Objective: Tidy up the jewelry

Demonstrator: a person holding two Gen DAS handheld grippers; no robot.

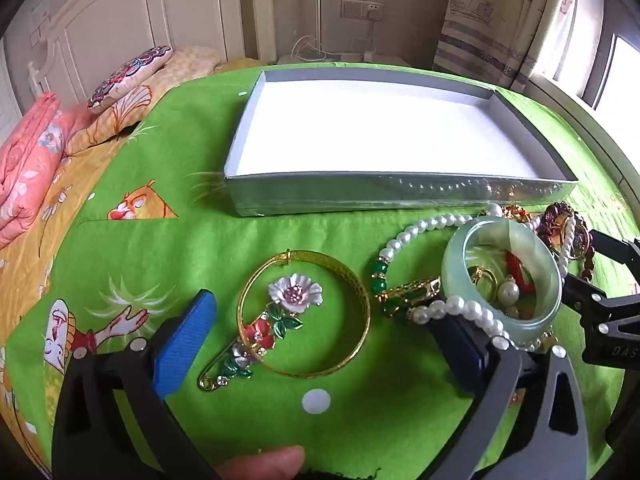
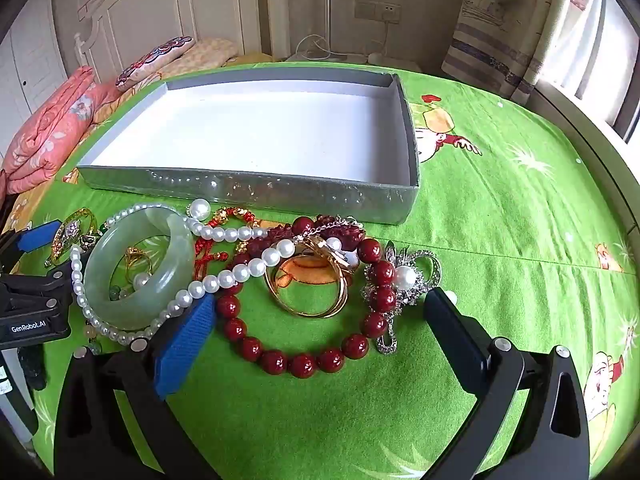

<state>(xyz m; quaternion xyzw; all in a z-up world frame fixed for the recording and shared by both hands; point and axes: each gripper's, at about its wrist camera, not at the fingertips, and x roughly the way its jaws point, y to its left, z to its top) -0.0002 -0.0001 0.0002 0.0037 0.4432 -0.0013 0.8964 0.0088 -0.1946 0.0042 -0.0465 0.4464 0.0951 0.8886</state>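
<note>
An empty silver box (image 1: 400, 196) with a white floor stands on the green cloth; it also shows in the right wrist view (image 2: 248, 192). In front of it lies a heap of jewelry. My left gripper (image 1: 324, 344) is open low over a gold bangle (image 1: 360, 296) and a flower brooch (image 1: 276, 320). A jade bangle (image 1: 456, 264) and a pearl necklace (image 1: 424, 228) lie by its right finger. My right gripper (image 2: 320, 328) is open around a red bead bracelet (image 2: 304, 364), with a gold ring bangle (image 2: 312, 308) and a silver pearl brooch (image 2: 404, 280) between the fingers.
The cloth covers a bed with a pink folded quilt (image 1: 28, 172) and pillows (image 1: 132, 72) at the left. A white headboard (image 1: 120, 20) stands behind. A curtain and window (image 2: 560, 32) are at the right. The left gripper's body (image 2: 28, 300) shows in the right view.
</note>
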